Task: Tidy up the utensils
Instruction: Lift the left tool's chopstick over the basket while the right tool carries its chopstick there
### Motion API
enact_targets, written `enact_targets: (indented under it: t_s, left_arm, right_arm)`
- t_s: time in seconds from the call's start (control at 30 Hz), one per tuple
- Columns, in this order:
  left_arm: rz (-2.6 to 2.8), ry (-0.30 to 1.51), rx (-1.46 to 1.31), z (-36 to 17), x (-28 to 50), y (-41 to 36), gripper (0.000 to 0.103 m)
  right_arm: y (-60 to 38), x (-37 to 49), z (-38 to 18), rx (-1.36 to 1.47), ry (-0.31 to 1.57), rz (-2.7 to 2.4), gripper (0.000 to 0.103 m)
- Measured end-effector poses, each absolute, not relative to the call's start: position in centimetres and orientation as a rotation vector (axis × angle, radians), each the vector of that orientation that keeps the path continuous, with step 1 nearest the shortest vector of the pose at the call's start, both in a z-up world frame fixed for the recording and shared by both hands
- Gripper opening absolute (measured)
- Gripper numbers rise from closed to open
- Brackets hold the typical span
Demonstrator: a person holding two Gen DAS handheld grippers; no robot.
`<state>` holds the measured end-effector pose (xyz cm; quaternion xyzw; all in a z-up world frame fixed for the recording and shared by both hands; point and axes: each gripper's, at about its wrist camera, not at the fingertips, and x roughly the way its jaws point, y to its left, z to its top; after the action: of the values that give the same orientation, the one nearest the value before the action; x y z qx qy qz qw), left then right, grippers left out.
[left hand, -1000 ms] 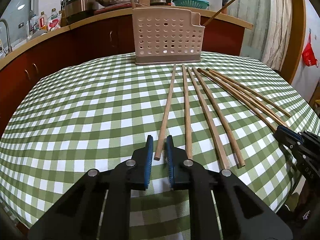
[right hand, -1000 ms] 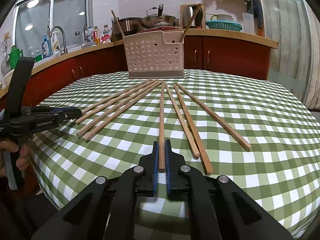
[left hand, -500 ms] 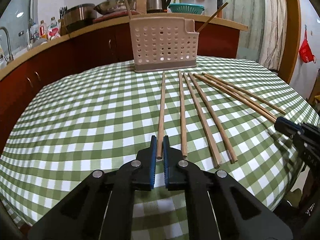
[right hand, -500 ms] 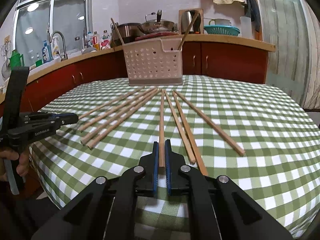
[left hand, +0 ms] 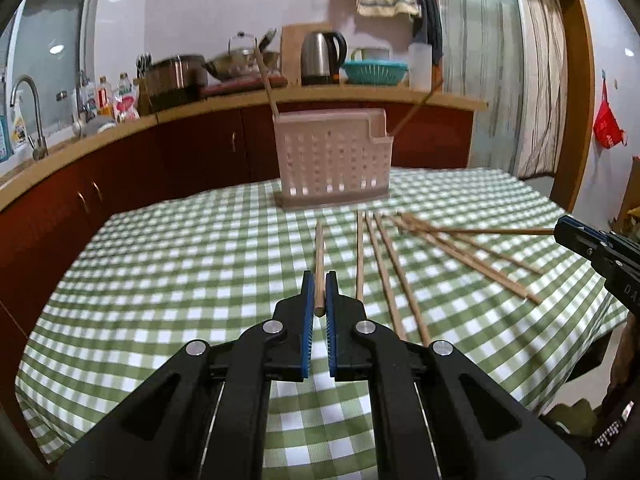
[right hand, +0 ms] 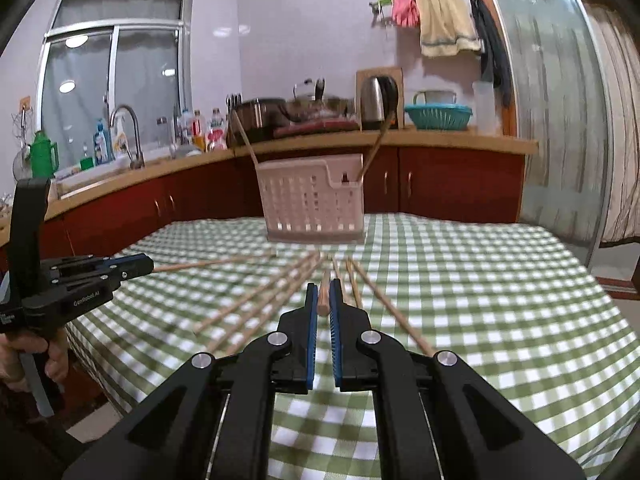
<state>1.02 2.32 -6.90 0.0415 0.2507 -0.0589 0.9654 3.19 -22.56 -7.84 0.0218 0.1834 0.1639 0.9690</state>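
Observation:
My left gripper [left hand: 319,280] is shut on the near end of a wooden chopstick [left hand: 319,256] and holds it lifted, tip toward the perforated beige utensil basket [left hand: 332,164]. My right gripper [right hand: 324,292] is shut on another chopstick [right hand: 324,298], also lifted and pointing at the basket [right hand: 314,204]. Each gripper shows in the other's view: the right gripper [left hand: 560,232] at the right edge with its chopstick [left hand: 480,231], the left gripper [right hand: 150,266] at the left with its chopstick [right hand: 208,263]. Several more chopsticks [left hand: 384,264] lie fanned on the checked tablecloth. Two chopsticks stand in the basket.
The round table [left hand: 160,280] has a green and white checked cloth. Behind it runs a red-fronted kitchen counter [left hand: 180,148] with pots, a kettle [left hand: 320,56], bottles and a sink tap [left hand: 30,112]. A curtain [right hand: 560,120] hangs to the right.
Both grippers have risen from the table, each carrying its chopstick. The left gripper closed on its chopstick about a second ago. The far ends of the two held chopsticks have lifted off the cloth.

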Motion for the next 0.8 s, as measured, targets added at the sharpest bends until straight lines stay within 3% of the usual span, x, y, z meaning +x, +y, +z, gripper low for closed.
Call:
enact_targets:
  t_s: [0.8]
  left_arm:
    - [-0.118,0.319,0.013,0.6,5.9,3.9,0.006]
  right_arm:
    - [-22.0,7.5,-1.7,0.055,0.241,0.356,0.007]
